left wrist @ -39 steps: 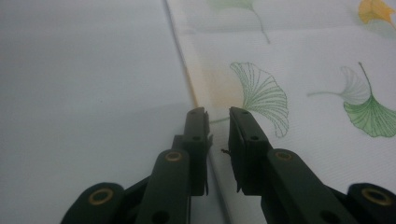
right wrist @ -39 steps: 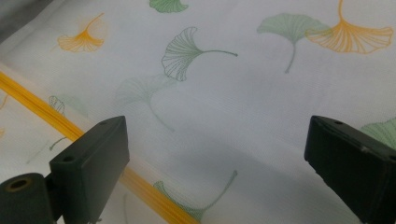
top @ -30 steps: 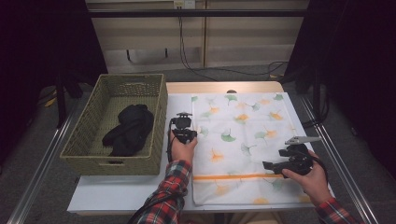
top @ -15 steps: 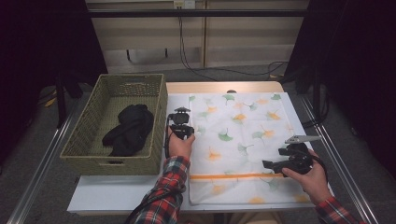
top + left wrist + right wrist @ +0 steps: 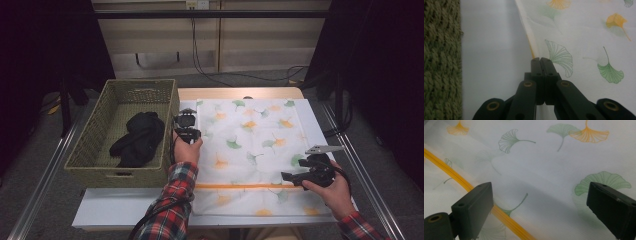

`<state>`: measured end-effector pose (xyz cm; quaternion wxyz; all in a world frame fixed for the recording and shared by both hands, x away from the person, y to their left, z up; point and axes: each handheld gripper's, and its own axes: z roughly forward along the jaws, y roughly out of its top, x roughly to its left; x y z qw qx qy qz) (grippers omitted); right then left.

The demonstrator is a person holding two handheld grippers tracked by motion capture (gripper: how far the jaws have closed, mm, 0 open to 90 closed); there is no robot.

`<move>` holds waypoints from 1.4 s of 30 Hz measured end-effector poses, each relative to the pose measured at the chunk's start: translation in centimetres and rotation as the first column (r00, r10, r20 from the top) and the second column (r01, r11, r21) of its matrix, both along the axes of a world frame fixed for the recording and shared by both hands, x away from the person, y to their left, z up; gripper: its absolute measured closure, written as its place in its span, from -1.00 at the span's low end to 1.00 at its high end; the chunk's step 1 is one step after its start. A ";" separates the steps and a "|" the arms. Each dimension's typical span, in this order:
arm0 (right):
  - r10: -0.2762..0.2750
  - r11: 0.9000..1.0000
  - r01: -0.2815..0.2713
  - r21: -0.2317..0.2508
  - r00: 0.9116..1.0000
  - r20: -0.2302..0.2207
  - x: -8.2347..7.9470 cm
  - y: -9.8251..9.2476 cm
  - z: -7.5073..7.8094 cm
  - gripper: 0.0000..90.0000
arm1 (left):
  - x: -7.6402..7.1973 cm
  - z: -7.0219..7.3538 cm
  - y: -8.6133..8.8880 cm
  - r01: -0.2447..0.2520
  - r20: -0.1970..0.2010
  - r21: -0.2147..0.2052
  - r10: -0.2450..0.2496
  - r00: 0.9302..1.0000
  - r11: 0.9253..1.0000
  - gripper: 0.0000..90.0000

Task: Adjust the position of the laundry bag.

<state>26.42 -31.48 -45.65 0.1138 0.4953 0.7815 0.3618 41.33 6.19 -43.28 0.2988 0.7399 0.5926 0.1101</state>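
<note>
A white cloth point(image 5: 250, 145) printed with green and orange ginkgo leaves lies spread on the table, an orange stripe point(image 5: 240, 186) running across its near part. My left gripper point(image 5: 187, 118) is at the cloth's left edge. In the left gripper view its jaws point(image 5: 540, 60) are pressed together on that edge of the cloth point(image 5: 584, 45). My right gripper point(image 5: 290, 175) hovers low over the cloth's near right part. In the right gripper view it point(image 5: 540, 195) stands wide open above the fabric point(image 5: 544, 165), close to the orange stripe point(image 5: 456, 176), with nothing between its jaws.
A woven green basket point(image 5: 90, 165) stands left of the cloth, close beside the left gripper, with a black garment point(image 5: 140, 137) inside. The white table point(image 5: 125, 205) shows bare strips at the front left. Metal rails point(image 5: 360, 165) run along both table sides.
The left hand and its gripper have risen a little and shifted slightly left and away along the cloth's edge. The right hand has stayed put.
</note>
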 end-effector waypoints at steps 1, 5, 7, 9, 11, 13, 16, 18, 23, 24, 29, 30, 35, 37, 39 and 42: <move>0.001 1.000 -0.001 0.000 1.000 0.000 0.0 0.0 0.0 -0.86 | 0.1 0.1 0.1 -0.003 0.000 0.002 0.003 1.000 1.000 0.99; 0.002 1.000 -0.002 0.002 1.000 0.006 0.0 -0.1 0.1 -0.86 | 0.3 0.2 0.3 -0.013 -0.007 0.004 0.013 1.000 1.000 0.99; 0.000 1.000 0.000 0.004 1.000 0.008 0.0 -0.2 0.1 -0.86 | 0.3 0.2 0.5 -0.016 -0.007 0.009 0.016 1.000 1.000 0.99; -0.001 1.000 0.001 0.004 1.000 0.007 0.0 -0.1 0.1 -0.86 | 0.4 0.3 0.5 -0.018 -0.008 0.020 0.018 1.000 1.000 0.99; 0.003 1.000 -0.003 0.004 1.000 0.005 0.0 -0.1 0.1 -0.86 | 0.4 0.4 0.6 -0.020 -0.006 0.023 0.020 1.000 1.000 0.99; 0.001 1.000 -0.001 0.005 1.000 0.002 0.0 -0.1 0.1 -0.86 | 0.4 0.6 0.7 -0.022 -0.004 0.019 0.022 1.000 1.000 0.99; -0.001 1.000 0.001 0.006 1.000 0.008 0.0 -0.1 0.2 -0.86 | 0.5 0.8 0.9 -0.022 -0.007 0.028 0.022 1.000 0.999 0.99; -0.002 1.000 0.002 0.006 1.000 0.009 0.0 -0.1 0.2 -0.86 | 0.5 0.9 1.0 -0.034 -0.002 0.022 0.034 0.999 0.999 0.99; 0.005 1.000 -0.005 0.005 1.000 0.010 0.0 0.0 0.2 -0.86 | 0.5 1.1 1.5 -0.042 -0.012 0.028 0.042 0.999 0.999 0.99; 0.008 1.000 -0.008 0.006 1.000 0.012 0.0 0.0 0.2 -0.86 | 0.5 1.1 1.6 -0.044 -0.012 0.032 0.044 0.999 0.999 0.99; 0.003 1.000 -0.003 0.007 1.000 0.011 0.0 0.0 0.2 -0.86 | 0.5 1.4 1.8 -0.055 -0.008 0.036 0.056 0.998 0.998 0.99; 0.003 1.000 -0.003 0.008 1.000 0.010 0.0 -0.1 0.2 -0.86 | 0.5 1.5 1.9 -0.053 -0.006 0.044 0.053 0.999 0.998 0.99; 0.003 1.000 -0.003 0.010 1.000 0.010 0.0 -0.1 0.3 -0.86 | 0.5 1.8 2.0 -0.052 -0.004 0.043 0.052 0.999 0.998 0.99; 0.002 1.000 -0.002 0.010 1.000 0.009 0.0 -0.1 0.3 -0.86 | 0.5 1.9 2.0 -0.053 0.001 0.052 0.053 0.999 0.997 0.99; 0.004 1.000 -0.004 0.009 1.000 0.010 0.0 -0.1 0.3 -0.86 | 0.5 2.1 2.0 -0.058 0.005 0.051 0.058 0.998 0.997 0.99; 0.005 1.000 -0.005 0.009 1.000 0.009 0.0 -0.1 0.2 -0.86 | 0.4 2.2 2.0 -0.068 0.009 0.057 0.067 0.998 0.996 0.99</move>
